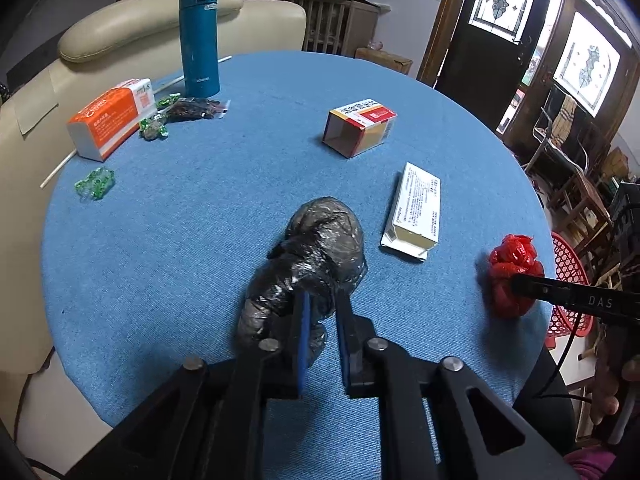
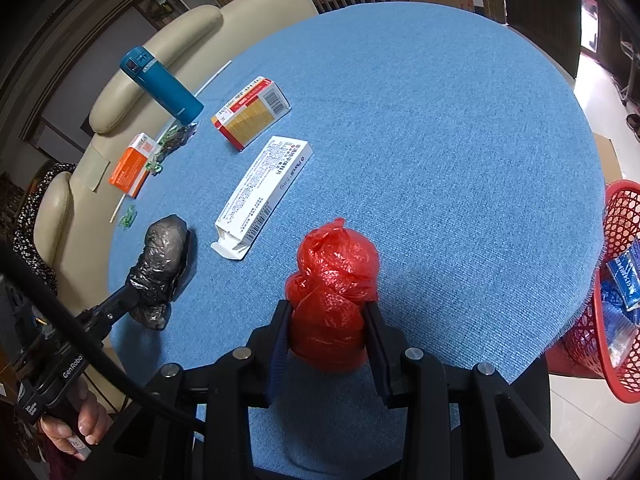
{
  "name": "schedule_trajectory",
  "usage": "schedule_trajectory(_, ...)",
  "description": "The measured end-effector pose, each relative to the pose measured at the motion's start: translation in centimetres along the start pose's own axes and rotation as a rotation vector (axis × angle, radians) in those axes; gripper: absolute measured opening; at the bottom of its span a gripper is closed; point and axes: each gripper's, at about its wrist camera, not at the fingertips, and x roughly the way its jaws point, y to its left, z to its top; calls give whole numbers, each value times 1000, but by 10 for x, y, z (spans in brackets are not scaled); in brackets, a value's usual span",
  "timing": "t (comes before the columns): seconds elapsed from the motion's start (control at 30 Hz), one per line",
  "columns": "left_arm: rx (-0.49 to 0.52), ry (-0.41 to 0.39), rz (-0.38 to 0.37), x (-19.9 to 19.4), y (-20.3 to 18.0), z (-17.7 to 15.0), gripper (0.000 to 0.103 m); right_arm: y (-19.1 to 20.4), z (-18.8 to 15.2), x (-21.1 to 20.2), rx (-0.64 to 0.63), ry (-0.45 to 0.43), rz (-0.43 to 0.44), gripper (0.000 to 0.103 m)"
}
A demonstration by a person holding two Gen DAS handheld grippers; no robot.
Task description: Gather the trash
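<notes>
While both hands are busy with a wad each, the setup makes sense: the right gripper (image 2: 326, 312) has its fingers clamped on the red bag bundle (image 2: 334, 292) at its lower half, so it's squeezed and ready to lift. The left gripper (image 1: 322, 300) sits around the near end of the black bag bundle (image 1: 308, 264); its fingers are narrow with the plastic between them, but I can't tell if they're actually pinching it.

My guess is each hand took the wad nearest it, since both lie close to the front edge of the table (image 2: 460, 140).

Room-wise, the right side looks easy. The red basket (image 2: 616, 280) stands just off the table's right edge and below it, already holding some blue packaging, and nothing sits between the red bundle and that edge. The black bundle has the white carton (image 2: 264, 192) just beside it, so carrying it across probably means going over or in front of that. Boxes, green wrappers (image 1: 95, 184) and the blue flask (image 1: 199, 36) are well apart, toward the far left.
</notes>
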Motion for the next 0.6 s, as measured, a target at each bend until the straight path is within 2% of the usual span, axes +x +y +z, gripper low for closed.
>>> schedule_trajectory(0.03,5,-1,2,0,-1,1,24,0,0,0,0,0,0,38)
schedule_trajectory(0.1,9,-2,5,1,-1,2,50,0,0,0,1,0,1,38)
schedule_trajectory(0.17,18,-7,3,3,-1,6,54,0,0,0,1,0,3,40)
schedule_trajectory(0.37,49,-14,46,16,-2,23,54,0,-1,3,-3,7,1,40)
schedule_trajectory(0.5,68,-12,99,25,-2,29,54,-1,-1,3,-2,8,2,40)
schedule_trajectory(0.53,74,-15,114,25,-3,29,52,-1,-1,3,-3,8,2,40)
schedule_trajectory(0.6,100,-22,143,26,-6,28,36,-1,-1,3,-3,8,1,40)
